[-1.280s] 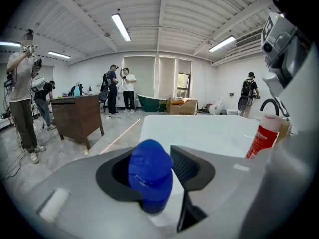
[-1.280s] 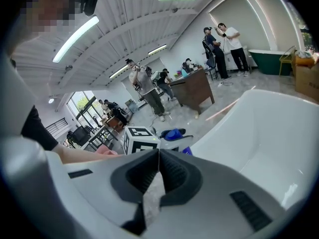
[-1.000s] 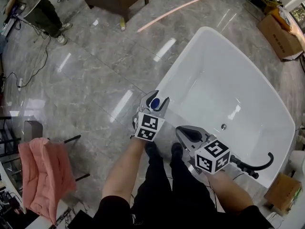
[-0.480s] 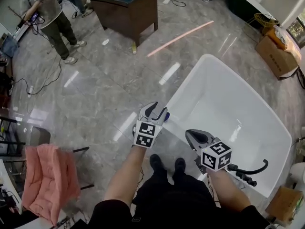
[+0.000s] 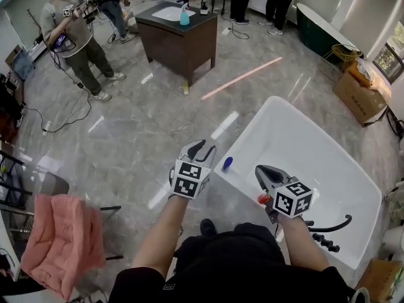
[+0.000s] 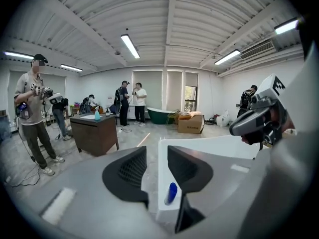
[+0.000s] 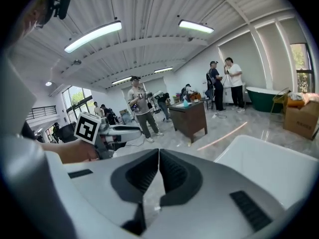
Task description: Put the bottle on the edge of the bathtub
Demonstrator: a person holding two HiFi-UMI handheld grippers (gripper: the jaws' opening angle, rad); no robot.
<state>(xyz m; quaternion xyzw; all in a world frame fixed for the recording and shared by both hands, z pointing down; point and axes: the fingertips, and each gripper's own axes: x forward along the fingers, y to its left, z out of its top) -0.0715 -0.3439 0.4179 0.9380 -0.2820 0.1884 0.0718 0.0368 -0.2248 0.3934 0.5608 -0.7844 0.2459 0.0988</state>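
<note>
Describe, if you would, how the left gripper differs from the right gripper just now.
The left gripper has its jaws apart, having just been closing on nothing; the right gripper has them shut. The left gripper hangs over the floor beside the white bathtub; the right gripper, over the tub. The blue bottle on the tub's edge shows through the left gripper's gap, not the right gripper's. Both are empty and carry a marker cube.

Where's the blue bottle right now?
In the head view the blue bottle sits on the left rim of the white bathtub, just right of the left gripper, whose jaws have just been closing, empty and clear of it.
</note>
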